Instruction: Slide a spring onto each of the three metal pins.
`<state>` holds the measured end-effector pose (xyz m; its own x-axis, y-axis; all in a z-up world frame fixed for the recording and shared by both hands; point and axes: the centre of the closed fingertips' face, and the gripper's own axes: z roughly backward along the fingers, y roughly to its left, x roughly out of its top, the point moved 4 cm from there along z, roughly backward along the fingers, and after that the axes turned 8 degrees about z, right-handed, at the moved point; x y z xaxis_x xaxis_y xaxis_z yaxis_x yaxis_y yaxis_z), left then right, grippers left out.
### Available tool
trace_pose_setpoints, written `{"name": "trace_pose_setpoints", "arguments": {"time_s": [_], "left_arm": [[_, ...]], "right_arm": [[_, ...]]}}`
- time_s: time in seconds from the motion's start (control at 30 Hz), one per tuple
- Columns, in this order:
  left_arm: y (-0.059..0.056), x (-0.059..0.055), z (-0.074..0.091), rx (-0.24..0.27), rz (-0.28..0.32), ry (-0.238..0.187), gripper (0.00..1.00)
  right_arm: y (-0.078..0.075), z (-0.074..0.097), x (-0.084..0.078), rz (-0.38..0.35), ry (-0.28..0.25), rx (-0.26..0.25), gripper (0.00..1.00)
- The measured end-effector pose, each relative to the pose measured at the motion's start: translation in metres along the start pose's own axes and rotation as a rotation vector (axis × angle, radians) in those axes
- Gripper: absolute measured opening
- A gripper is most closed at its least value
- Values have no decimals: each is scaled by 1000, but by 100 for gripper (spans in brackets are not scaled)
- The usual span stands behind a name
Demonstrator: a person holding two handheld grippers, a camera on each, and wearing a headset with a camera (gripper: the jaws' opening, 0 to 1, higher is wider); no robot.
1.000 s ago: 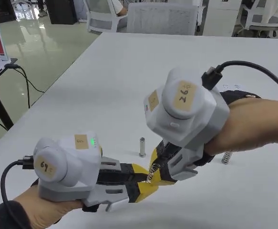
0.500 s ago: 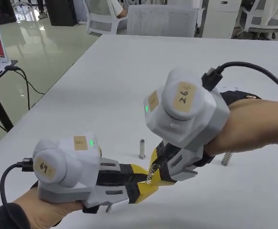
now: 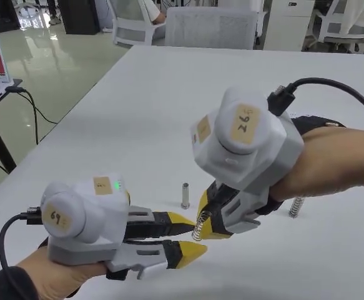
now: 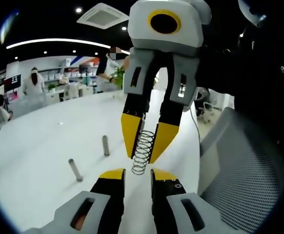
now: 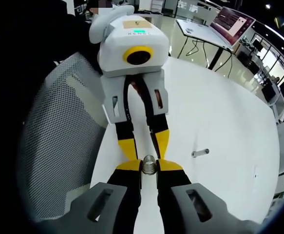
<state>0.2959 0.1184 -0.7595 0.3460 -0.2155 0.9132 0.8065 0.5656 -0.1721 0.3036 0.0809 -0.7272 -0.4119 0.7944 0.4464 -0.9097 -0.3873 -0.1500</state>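
Observation:
My right gripper (image 3: 205,224) is shut on a small coil spring (image 3: 197,230), held just above the white table. In the right gripper view the spring (image 5: 149,165) sits end-on between my jaw tips. My left gripper (image 3: 186,234) faces it from the left, open, with its yellow tips on either side of the spring's lower end. In the left gripper view the spring (image 4: 142,151) hangs from the right gripper (image 4: 146,146) above my own open jaws. One metal pin (image 3: 185,194) stands just behind the grippers. Two pins (image 4: 105,145) (image 4: 74,169) stand to the left in the left gripper view.
A second spring (image 3: 296,207) lies on the table (image 3: 157,106) by the right wrist. A grey mesh chair (image 3: 213,26) stands at the table's far end. A side desk with a cable (image 3: 29,100) is to the left.
My left gripper's jaws have opened beside the spring's lower end. My right gripper still holds the spring, almost in the same spot.

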Motion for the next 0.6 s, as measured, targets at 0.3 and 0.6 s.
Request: {"name": "trace_pose_setpoints", "arguments": {"time_s": [0.3,0.6], "left_arm": [[6,-1,1,26,23,-5,21],[11,-3,3,50,44,-5,28]], "right_arm": [[-3,0,-2,-5,1,-6,8],[-5,1,-3,-8,0,-9,8]]}}
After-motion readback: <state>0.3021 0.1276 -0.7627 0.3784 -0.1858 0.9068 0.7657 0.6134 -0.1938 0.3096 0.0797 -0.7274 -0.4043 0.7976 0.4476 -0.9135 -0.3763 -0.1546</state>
